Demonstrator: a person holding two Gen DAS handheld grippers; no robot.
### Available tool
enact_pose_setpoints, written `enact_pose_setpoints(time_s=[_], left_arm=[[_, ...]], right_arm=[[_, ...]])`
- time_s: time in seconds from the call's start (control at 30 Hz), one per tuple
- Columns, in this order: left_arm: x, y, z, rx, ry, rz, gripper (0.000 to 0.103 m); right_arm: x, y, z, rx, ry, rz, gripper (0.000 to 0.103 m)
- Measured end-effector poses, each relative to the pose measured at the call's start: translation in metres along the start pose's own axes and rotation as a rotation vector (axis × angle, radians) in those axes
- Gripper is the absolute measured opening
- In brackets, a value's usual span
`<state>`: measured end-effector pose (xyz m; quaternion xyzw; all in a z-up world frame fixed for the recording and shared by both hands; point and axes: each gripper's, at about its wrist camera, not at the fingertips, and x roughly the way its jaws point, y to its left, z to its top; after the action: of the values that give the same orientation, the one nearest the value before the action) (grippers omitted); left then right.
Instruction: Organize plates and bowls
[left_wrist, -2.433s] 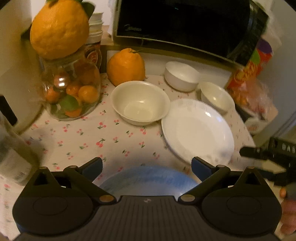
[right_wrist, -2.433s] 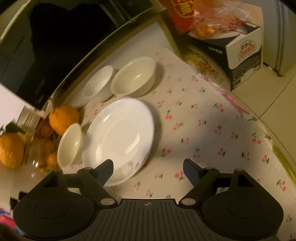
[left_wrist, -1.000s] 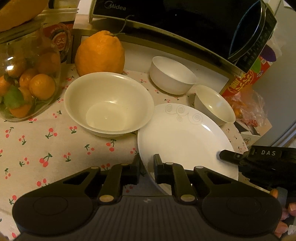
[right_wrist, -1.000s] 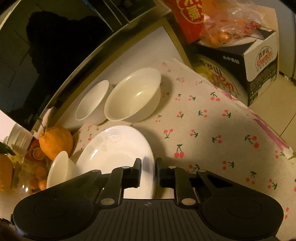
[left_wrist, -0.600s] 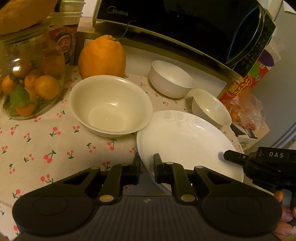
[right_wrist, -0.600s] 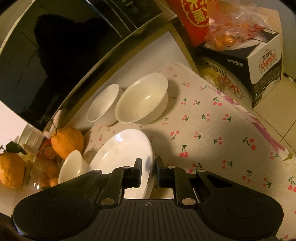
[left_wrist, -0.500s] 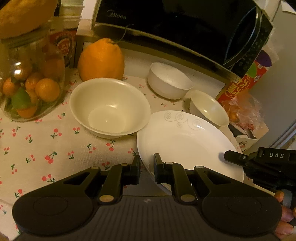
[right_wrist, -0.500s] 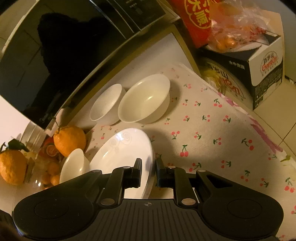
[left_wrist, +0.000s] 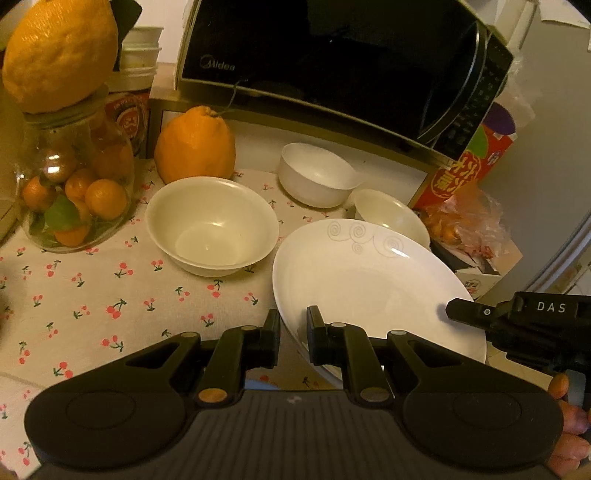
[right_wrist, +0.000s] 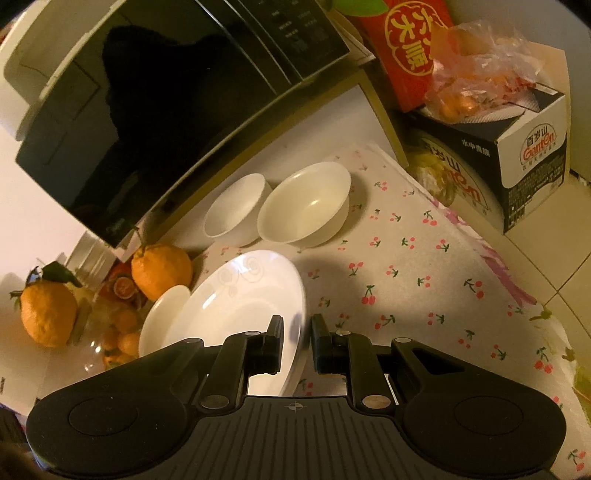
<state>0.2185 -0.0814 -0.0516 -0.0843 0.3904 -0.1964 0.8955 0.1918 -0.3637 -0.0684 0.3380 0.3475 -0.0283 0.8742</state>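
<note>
A large white plate (left_wrist: 369, 280) with swirl marks is held off the cherry-print tablecloth (left_wrist: 92, 302). My left gripper (left_wrist: 293, 334) is shut on its near left rim. My right gripper (right_wrist: 297, 343) is shut on its right rim; the plate (right_wrist: 236, 306) shows tilted there. A wide cream bowl (left_wrist: 212, 225) sits left of the plate. A small white bowl (left_wrist: 317, 179) and a cream bowl (left_wrist: 391, 218) stand at the back near the microwave; they also show in the right wrist view as the white bowl (right_wrist: 234, 210) and the cream bowl (right_wrist: 304, 210).
A black microwave (left_wrist: 332, 62) stands on a shelf at the back. A glass jar of small oranges (left_wrist: 74, 192) and a big orange fruit (left_wrist: 195, 146) stand at the left. A red carton (left_wrist: 469, 166) and a box with a bag of fruit (right_wrist: 498, 110) are at the right edge.
Both grippers closed on the plate's rims and have lifted it. Over the last second the plate has risen and tilted a little, and both views have pulled back from the table.
</note>
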Motion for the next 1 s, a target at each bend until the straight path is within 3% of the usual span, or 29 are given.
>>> enact_pose_setpoints(time_s=[0.4, 1.0], left_arm=[[-0.03, 0.01, -0.009, -0.005, -0.004, -0.008, 0.013], [-0.085, 0.047, -0.033, 0.021, -0.006, 0.05, 0.013]], right_arm=[[-0.027, 0.018, -0.015, -0.072, 0.014, 0.02, 0.016], [-0.042, 0.068, -0.068, -0.182, 0.127, 0.038, 0.016]])
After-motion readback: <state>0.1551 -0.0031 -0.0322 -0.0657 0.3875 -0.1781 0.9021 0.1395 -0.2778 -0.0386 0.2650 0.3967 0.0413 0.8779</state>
